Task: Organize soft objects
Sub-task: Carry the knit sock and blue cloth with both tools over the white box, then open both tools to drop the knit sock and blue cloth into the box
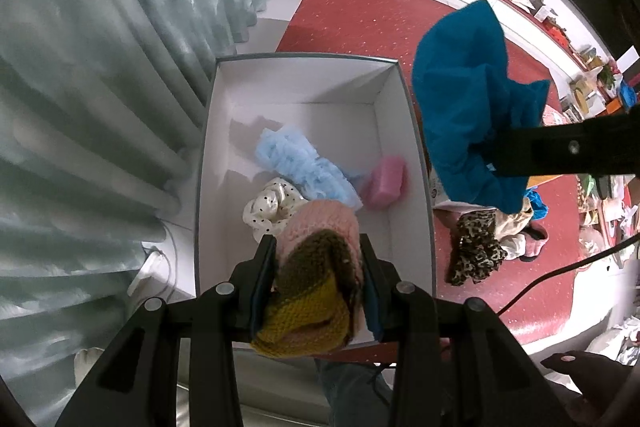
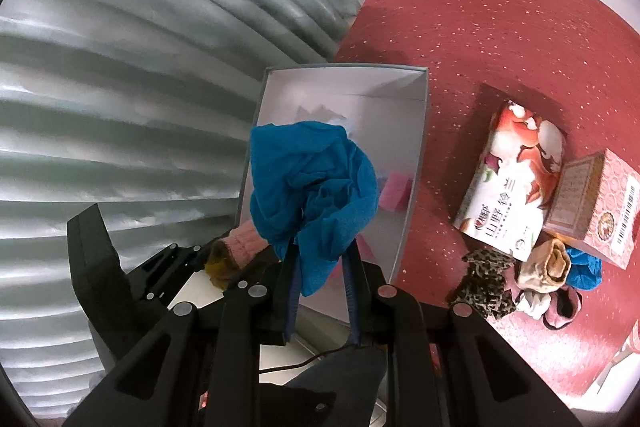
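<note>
**Soft objects: two in the grippers, over the white box**

Soft objects are being gathered into a white box (image 1: 400, 131) that stands open on the red carpet (image 1: 360, 23) beside a pale curtain (image 1: 100, 67).

Nearest the left wrist camera, the left gripper (image 1: 320, 291) is clamped on a knitted piece (image 1: 316, 267) in pink, brown and mustard. Its jaws stand partly apart only because the bunched wool fills the gap. It hangs above the near end of the box, pointing steeply down, which looks like the set-up for a drop.

The right gripper (image 2: 320, 267) pinches a teal cloth (image 2: 312, 183) — a thin fabric, so the jaws are nearly together and most of the cloth billows loose above them. In the right wrist view it hangs over the box; in the left view it appears by the box's right wall.

Inside the box already lie a spotted cream cloth (image 1: 268, 207), a light-blue frilly item (image 1: 304, 163) and a pink sponge-like block (image 1: 384, 183), all towards the near half, with the far end bare.

Further off on the carpet a small heap awaits — a leopard-print cloth (image 2: 488, 287), a rolled beige piece (image 2: 548, 267) and others — next to a tissue pack (image 2: 516, 179) and a pink carton (image 2: 600, 207).
</note>
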The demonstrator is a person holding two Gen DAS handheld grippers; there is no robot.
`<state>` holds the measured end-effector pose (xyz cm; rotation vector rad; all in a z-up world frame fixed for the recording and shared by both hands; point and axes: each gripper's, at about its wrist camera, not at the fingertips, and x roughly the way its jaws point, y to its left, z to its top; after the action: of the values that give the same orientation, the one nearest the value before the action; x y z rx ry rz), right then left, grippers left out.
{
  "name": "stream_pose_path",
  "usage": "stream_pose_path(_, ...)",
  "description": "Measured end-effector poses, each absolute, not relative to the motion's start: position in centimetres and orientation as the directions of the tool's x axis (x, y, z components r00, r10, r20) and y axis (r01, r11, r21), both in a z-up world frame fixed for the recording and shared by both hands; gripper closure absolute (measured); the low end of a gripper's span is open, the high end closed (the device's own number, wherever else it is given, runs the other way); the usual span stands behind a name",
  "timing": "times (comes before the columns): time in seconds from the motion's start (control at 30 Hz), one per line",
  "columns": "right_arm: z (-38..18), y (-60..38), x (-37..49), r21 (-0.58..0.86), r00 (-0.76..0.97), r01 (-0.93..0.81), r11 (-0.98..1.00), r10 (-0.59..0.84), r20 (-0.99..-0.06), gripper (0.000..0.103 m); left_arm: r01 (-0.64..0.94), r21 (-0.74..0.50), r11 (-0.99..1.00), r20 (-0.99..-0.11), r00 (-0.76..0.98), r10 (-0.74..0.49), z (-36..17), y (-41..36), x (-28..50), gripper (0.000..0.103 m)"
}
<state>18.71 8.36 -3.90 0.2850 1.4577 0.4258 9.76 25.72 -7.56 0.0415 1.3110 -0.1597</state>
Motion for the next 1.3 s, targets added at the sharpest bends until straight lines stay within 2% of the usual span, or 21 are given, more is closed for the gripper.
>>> stream_pose_path(1.3, -9.6, 11.8, 22.8, 0.368, -0.02, -0.076, 0.927, 0.367, -0.93, 0.082, 0.101, -0.076, 0.992, -0.987, 0.136, -0.089, -12.0, 26.2, 13.1, 0.061)
